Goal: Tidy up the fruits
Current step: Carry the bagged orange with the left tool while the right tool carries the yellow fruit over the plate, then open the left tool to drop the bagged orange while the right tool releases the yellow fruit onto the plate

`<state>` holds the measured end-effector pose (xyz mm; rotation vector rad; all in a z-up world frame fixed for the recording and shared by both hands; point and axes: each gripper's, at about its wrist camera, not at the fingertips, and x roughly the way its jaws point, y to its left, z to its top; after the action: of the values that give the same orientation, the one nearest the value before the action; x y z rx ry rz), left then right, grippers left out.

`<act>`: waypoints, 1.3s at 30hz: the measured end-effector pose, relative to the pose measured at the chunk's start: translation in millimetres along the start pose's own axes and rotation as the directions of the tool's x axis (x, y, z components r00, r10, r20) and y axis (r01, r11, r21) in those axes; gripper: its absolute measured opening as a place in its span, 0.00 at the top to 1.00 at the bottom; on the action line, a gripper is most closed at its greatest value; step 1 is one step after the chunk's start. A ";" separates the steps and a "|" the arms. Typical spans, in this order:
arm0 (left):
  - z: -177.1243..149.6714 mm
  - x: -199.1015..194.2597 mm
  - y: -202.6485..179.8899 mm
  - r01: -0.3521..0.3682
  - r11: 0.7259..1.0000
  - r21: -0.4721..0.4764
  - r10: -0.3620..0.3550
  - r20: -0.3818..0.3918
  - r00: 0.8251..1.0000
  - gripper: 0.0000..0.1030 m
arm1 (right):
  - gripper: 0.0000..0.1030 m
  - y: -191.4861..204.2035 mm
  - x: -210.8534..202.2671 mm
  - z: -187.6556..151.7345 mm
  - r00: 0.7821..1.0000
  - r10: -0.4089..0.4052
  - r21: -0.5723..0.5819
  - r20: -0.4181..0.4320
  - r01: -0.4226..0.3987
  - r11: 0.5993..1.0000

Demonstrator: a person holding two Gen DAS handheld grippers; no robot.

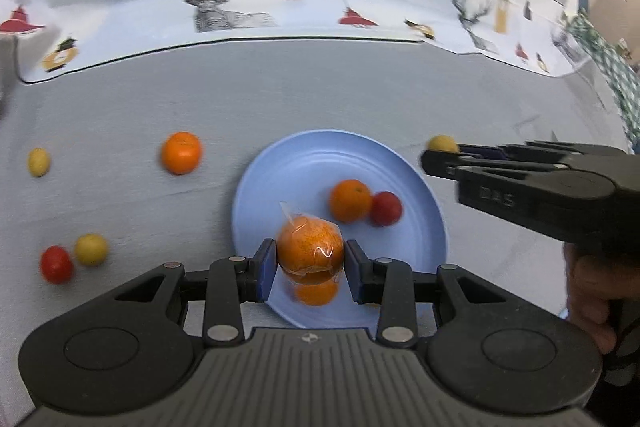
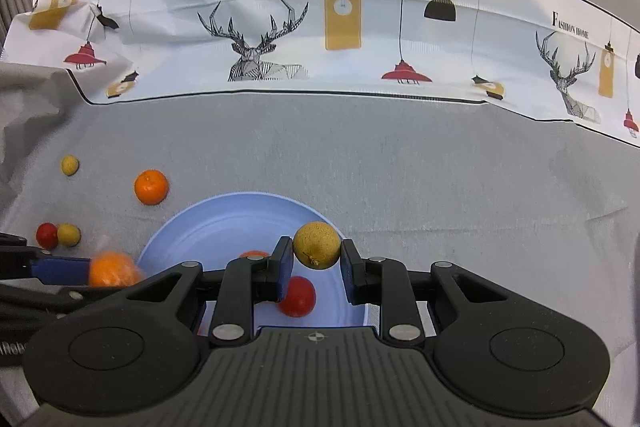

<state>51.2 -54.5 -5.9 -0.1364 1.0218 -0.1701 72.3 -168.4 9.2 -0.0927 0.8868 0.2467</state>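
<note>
Left claw (image 1: 311, 267): clamped on wrapped orange (image 1: 310, 247) above blue plate (image 1: 416, 259). On plate: orange (image 1: 350, 201) touching red fruit (image 1: 385, 209). Right claw (image 1: 434, 157) grips yellow fruit (image 1: 442, 143) beyond plate's right rim.

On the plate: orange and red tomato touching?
Touching. In the left wrist view the orange and the red tomato on the blue plate sit edge to edge with no plate showing between them, though slight blur softens the seam.
</note>
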 end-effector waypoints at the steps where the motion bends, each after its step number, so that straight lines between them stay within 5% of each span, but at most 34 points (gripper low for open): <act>1: -0.7 1.3 -2.4 0.006 1.000 0.006 -0.006 -0.001 1.000 0.61 | 0.74 0.1 0.6 -0.3 1.000 -0.002 -0.001 -0.005 0.002 1.000; 15: 7.6 8.2 -6.2 -0.072 0.997 -0.015 0.073 0.054 0.996 0.61 | 0.74 -2.4 15.5 -12.5 0.992 -0.014 -0.014 -0.129 0.012 1.000; 39: 8.4 13.4 -22.2 -0.105 0.993 0.046 0.100 0.086 0.991 0.61 | 0.74 0.5 19.0 -13.4 0.989 -0.007 -0.020 -0.149 0.004 1.000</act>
<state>63.5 -78.7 -8.5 -0.0443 0.9385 -0.0958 73.6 -167.0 -14.0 -0.1335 1.0330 0.2459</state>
